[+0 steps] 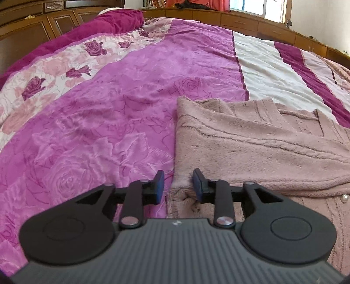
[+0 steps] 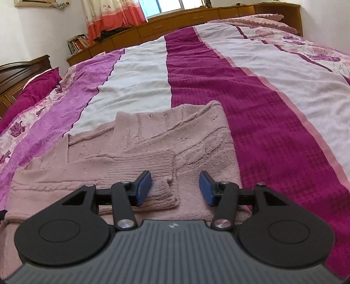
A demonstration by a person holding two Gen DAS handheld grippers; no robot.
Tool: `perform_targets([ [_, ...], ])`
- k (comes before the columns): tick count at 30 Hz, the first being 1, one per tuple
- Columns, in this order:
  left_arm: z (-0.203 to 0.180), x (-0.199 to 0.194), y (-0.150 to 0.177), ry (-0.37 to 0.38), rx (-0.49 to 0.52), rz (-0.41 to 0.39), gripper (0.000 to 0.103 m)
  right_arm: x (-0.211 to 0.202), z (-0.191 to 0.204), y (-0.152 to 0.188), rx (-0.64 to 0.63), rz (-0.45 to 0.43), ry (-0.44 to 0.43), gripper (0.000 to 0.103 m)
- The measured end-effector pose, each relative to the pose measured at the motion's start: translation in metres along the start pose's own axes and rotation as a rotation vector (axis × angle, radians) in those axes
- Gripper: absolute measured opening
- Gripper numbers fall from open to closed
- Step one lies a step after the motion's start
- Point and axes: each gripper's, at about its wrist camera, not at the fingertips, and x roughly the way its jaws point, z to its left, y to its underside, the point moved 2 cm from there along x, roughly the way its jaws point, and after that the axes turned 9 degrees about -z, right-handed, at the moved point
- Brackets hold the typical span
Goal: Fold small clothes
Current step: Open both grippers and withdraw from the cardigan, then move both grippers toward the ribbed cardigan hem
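A dusty pink knitted sweater [image 1: 251,142] lies folded flat on the bed, its sleeves laid across the body. My left gripper [image 1: 178,185] hangs open just above the sweater's near left corner; a small bump of knit sits between the blue pads without being pressed. In the right wrist view the same sweater [image 2: 153,139] fills the middle. My right gripper [image 2: 176,187] is open over the ribbed cuff [image 2: 161,192] of a folded sleeve, and the cuff lies loose between the pads.
The bedspread [image 1: 109,109] has purple, white and magenta stripes with rose prints. A magenta pillow [image 1: 105,24] lies at the head, by the dark wooden headboard. A wooden cabinet [image 2: 186,19] with books and a curtained window line the far side.
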Motion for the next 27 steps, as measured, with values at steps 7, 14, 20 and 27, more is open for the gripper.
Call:
perform_targets([
  [7, 0.002, -0.017, -0.005, 0.009, -0.011, 0.025, 0.039, -0.019, -0.003, -0.009, 0.07, 0.007, -0.029, 0.062],
  [14, -0.003, -0.049, 0.004, 0.047, 0.012, 0.089, 0.047, -0.067, -0.001, -0.005, 0.07, -0.022, -0.086, 0.073],
  [20, -0.009, -0.079, 0.016, 0.092, 0.032, 0.102, 0.055, -0.102, -0.003, 0.005, 0.091, -0.001, -0.133, 0.076],
  [27, -0.016, -0.108, 0.027, 0.111, 0.024, 0.103, 0.055, -0.134, -0.007, 0.023, 0.076, 0.049, -0.141, 0.076],
])
